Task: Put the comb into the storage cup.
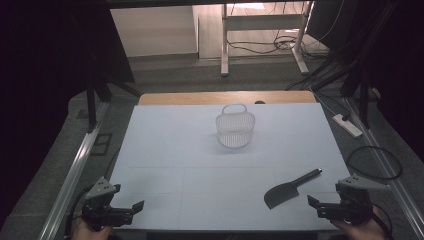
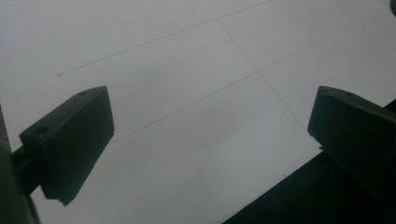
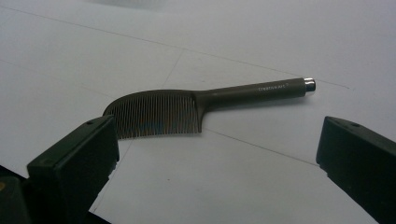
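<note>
Both the left gripper [image 1: 131, 210] and right gripper [image 1: 316, 205] stood jaws apart, empty; approach pending, the comb [image 3: 187, 109] lay at the right gripper's twelve o'clock.

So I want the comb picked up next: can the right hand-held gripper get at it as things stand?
Probably yes. The comb lies flat on the white table just ahead of the right hand-held gripper, whose jaws stand open, with nothing between them.
</note>
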`<state>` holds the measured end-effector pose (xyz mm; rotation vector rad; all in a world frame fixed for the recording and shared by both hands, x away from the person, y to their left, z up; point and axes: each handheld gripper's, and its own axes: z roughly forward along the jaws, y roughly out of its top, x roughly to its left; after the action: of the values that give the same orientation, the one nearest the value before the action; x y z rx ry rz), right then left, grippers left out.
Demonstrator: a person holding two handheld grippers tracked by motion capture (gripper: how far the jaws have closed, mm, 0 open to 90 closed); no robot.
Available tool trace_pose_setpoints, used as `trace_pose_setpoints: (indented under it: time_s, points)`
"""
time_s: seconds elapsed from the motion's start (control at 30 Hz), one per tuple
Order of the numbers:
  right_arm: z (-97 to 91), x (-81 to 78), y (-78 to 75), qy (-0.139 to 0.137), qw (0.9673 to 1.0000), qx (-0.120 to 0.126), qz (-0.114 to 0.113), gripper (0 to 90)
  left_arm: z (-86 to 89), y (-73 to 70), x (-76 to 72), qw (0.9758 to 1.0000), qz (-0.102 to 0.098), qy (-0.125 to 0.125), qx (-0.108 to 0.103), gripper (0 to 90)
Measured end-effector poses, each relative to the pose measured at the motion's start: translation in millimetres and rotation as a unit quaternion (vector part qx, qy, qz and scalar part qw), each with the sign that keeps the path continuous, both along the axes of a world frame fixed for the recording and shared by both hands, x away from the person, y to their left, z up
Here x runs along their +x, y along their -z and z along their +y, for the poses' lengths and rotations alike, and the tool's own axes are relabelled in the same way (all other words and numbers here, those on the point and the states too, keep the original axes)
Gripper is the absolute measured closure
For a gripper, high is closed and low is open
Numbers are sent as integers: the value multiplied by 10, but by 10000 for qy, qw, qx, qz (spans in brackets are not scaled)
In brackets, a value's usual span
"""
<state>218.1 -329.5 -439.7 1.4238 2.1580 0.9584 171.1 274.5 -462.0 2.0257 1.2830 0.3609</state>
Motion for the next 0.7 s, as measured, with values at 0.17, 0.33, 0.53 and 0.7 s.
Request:
trace_pose_setpoints:
  time_s: [0.17,0.33,0.53,0.7]
  points:
    - [5,0,-1,-22,10000,2,1,0,11,3,-4,10000,4,1,-36,12]
    - [-7,8,0,-42,9999,79,48,0,13,6,1,10000,27,29,-56,13]
    - [1,8,2,-82,9999,45,42,0,25,6,4,9999,44,11,-106,12]
    - [12,10,1,-64,10000,-14,47,0,39,9,5,9999,57,-10,-161,12]
